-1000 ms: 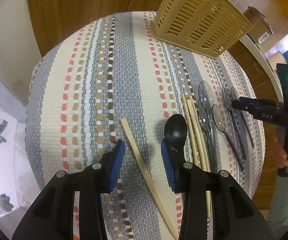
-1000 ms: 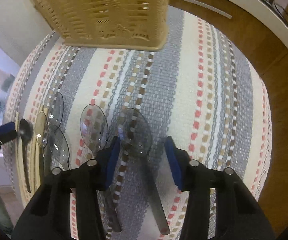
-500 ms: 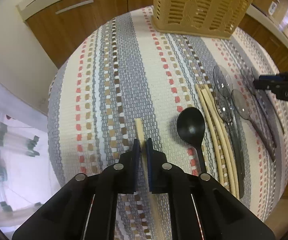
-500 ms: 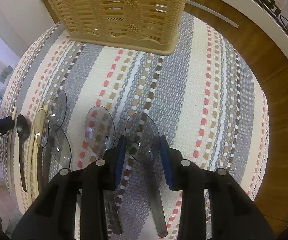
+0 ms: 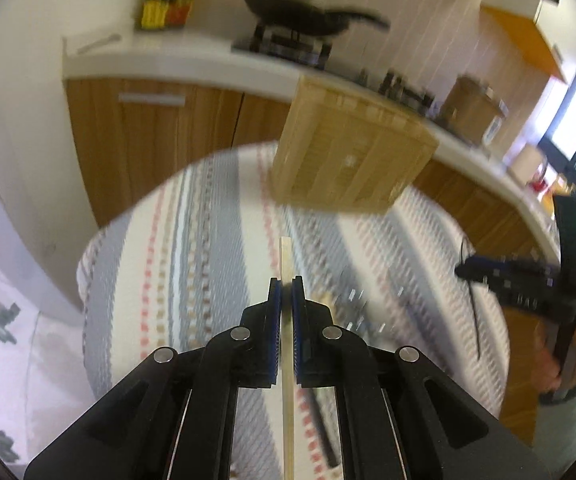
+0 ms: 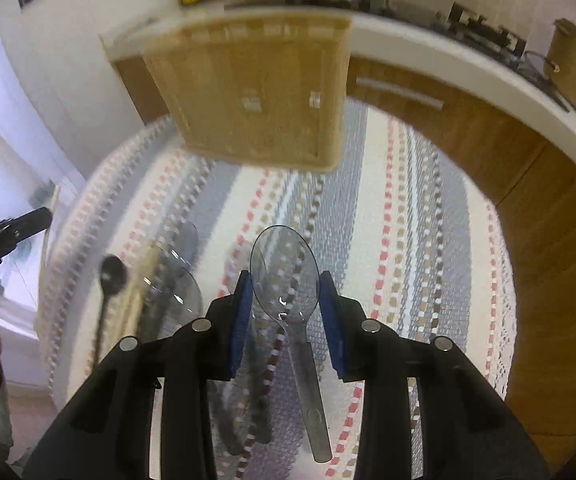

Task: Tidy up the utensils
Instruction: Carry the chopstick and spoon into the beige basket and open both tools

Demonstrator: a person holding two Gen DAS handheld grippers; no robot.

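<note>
My left gripper (image 5: 286,285) is shut on a pale wooden chopstick (image 5: 285,256) and holds it above the striped cloth (image 5: 191,248). My right gripper (image 6: 285,284) is shut on the bowl of a clear plastic spoon (image 6: 283,268), lifted off the cloth, handle hanging down. The tan slotted utensil basket (image 5: 348,160) stands at the far side of the cloth; it also shows in the right wrist view (image 6: 255,88). A black spoon (image 6: 107,280), more chopsticks (image 6: 139,280) and clear spoons (image 6: 175,288) lie on the cloth at the left.
Wooden cabinets (image 5: 147,140) and a white counter with a black pan (image 5: 300,12) stand behind the table. The right gripper appears at the right of the left wrist view (image 5: 528,284). The view is blurred by motion.
Both grippers have closed on their items and lifted them off the cloth: the left with the chopstick, the right with the clear spoon. Both views now tilt up toward the basket.
</note>
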